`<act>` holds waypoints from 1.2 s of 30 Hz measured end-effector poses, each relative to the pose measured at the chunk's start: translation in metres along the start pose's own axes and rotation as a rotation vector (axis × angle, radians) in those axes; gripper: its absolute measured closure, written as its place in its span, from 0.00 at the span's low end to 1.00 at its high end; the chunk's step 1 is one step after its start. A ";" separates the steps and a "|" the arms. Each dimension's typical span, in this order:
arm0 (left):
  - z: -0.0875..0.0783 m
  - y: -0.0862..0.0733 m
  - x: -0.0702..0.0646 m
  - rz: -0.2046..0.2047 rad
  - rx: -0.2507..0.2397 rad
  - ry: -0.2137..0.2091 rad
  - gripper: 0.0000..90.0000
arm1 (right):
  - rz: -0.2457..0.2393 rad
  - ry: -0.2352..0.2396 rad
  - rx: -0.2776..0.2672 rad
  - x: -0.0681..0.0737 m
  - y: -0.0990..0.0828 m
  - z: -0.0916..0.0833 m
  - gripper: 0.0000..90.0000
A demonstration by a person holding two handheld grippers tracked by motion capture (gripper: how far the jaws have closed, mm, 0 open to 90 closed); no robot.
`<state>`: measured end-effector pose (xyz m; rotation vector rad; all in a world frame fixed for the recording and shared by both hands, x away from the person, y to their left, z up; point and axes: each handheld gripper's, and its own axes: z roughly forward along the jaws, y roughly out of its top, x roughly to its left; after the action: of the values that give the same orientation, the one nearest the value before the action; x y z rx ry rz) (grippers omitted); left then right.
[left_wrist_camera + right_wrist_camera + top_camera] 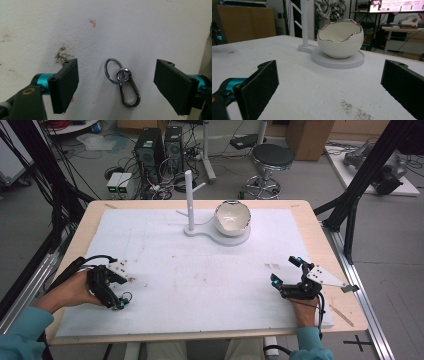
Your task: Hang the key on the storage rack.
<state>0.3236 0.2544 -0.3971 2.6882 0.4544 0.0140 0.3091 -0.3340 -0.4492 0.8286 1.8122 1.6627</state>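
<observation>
White mat: shiny keyring.

In the high view the keyring under the left tongs is too small to make out, and the picture's lower edge cuts off both sleeves.

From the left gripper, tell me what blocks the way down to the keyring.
Nothing visible does. The keyring with its carabiner clip lies flat on the white table cover, between the open jaws of the left gripper, with only bare cover around it.
</observation>
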 end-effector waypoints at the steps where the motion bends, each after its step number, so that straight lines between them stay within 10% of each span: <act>1: 0.000 0.000 0.000 0.000 0.005 0.001 0.25 | 0.000 0.000 0.000 0.000 0.000 0.000 0.01; 36: 0.007 0.001 0.003 -0.011 0.064 -0.062 0.70 | -0.005 -0.004 0.000 0.000 0.000 0.000 0.01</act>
<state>0.3273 0.2517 -0.4031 2.7404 0.4585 -0.0881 0.3091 -0.3337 -0.4492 0.8261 1.8099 1.6572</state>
